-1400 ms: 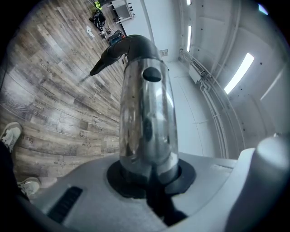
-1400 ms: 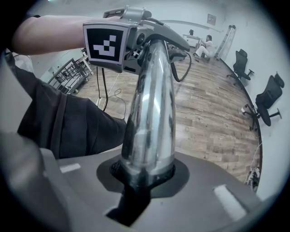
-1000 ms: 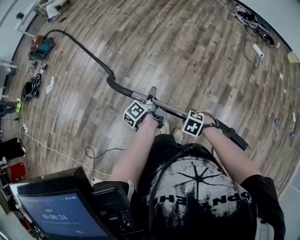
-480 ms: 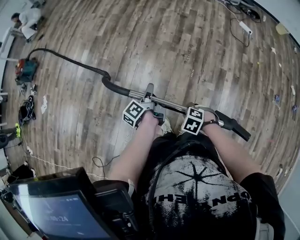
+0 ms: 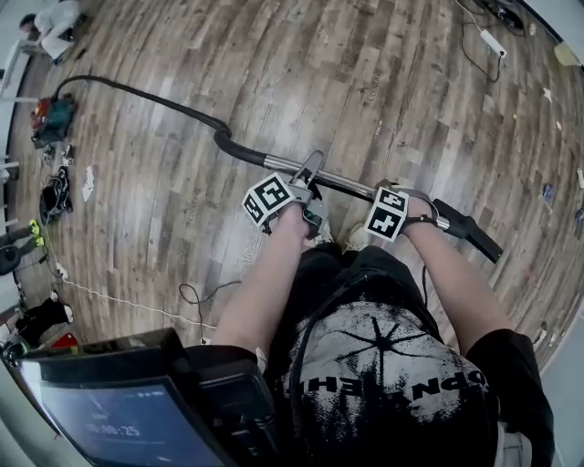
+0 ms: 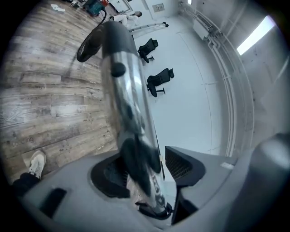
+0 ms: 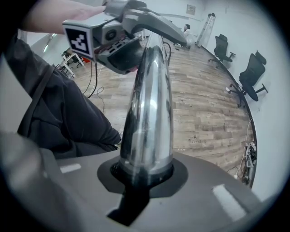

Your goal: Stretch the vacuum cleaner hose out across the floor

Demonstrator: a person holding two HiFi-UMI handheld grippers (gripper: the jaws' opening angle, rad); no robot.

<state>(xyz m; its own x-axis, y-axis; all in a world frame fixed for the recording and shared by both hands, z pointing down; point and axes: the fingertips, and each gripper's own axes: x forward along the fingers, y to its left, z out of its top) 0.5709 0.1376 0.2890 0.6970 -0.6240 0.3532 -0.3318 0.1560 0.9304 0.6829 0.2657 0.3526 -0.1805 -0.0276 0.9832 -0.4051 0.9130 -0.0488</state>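
Note:
A black vacuum hose [image 5: 146,96] runs over the wood floor from the cleaner body [image 5: 50,119] to a curved black grip [image 5: 235,150]. From there a chrome tube [image 5: 351,186] leads to a black end piece [image 5: 470,231]. My left gripper [image 5: 308,175] sits at the tube's grip end. Its jaws have just been opening: the tube [image 6: 127,99] still lies between them, with a gap on one side. My right gripper [image 5: 412,208] points down and is shut on the tube [image 7: 149,113] near the end piece. The left gripper [image 7: 118,41] shows further up the tube.
Cables [image 5: 196,296] and clutter lie along the left wall, and a power strip [image 5: 493,41] at the far right. A person [image 5: 50,18] sits at the top left. Office chairs [image 6: 158,81] stand by the white wall. A screen [image 5: 119,410] hangs at my chest.
Both grippers and the tube have shifted right and lower. The hose between the cleaner and the grip now runs in a straighter line.

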